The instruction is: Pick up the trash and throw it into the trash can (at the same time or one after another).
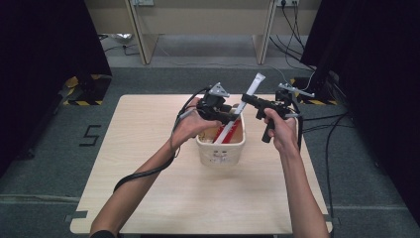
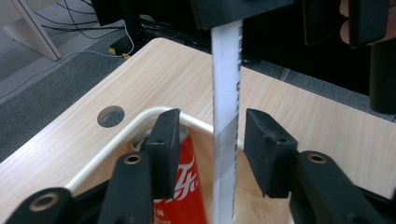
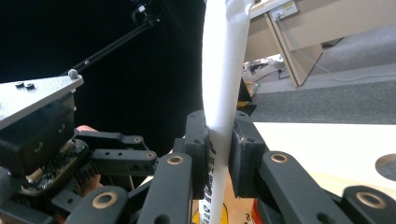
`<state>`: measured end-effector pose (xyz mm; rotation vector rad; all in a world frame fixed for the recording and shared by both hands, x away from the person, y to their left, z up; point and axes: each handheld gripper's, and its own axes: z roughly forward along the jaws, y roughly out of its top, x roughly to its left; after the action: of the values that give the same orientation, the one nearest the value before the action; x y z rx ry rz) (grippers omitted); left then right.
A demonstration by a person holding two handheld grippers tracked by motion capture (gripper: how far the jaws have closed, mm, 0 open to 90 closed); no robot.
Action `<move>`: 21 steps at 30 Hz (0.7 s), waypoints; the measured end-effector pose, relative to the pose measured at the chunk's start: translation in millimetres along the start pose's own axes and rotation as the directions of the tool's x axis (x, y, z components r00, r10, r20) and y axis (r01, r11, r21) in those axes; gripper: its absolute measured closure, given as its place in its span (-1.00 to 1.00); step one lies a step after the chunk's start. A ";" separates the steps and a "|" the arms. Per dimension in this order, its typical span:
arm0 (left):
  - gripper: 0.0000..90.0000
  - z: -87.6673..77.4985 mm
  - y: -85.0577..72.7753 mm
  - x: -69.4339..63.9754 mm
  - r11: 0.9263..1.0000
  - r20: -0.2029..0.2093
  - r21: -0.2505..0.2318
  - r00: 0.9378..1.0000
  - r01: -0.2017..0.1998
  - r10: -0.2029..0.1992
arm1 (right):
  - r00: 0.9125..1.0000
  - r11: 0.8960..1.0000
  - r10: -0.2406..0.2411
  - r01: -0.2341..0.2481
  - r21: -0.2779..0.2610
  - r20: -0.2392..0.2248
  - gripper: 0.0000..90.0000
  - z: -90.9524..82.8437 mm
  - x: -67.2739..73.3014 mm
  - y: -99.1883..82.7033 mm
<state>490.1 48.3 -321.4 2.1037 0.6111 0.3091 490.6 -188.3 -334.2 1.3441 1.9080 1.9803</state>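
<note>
A long white tube (image 1: 253, 88) slants up out of a cream basket (image 1: 220, 154) that stands mid-table. My right gripper (image 1: 246, 101) is shut on the tube partway up; in the right gripper view both pads press the white tube (image 3: 224, 70) at the right gripper (image 3: 219, 127). My left gripper (image 1: 232, 118) hovers over the basket at the tube's lower part. In the left gripper view the left gripper (image 2: 214, 125) has its jaws apart on either side of the tube (image 2: 226, 93), with a gap on each side. Below lie a red can (image 2: 184, 186) and the basket rim (image 2: 116, 144).
The basket sits right of centre on a light wooden table (image 1: 148, 163) with a round cable hole (image 2: 111, 115). Black curtains hang at both sides. A wooden desk (image 1: 198, 20) and floor cables (image 1: 292, 29) lie beyond the far edge.
</note>
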 end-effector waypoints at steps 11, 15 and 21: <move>-0.06 -21.4 -13.0 8.2 0.999 -0.021 -0.016 0.999 0.043 -0.043 | 0.999 1.000 -0.010 0.010 -0.008 0.042 0.76 -1.4 -4.9 -0.2; -0.08 -26.2 -18.0 9.1 0.998 -0.018 -0.021 0.998 0.053 -0.054 | 0.999 1.000 -0.012 0.012 -0.001 0.047 0.76 -0.2 -5.8 -1.9; -0.11 -31.8 -26.8 11.2 0.998 -0.020 -0.019 0.998 0.065 -0.066 | 0.998 1.000 -0.007 0.006 0.004 0.055 0.76 1.7 -8.9 -6.2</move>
<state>477.7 89.3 -325.5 2.0610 0.6855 0.2984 494.0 -191.0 -344.3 1.3766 1.8913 1.9170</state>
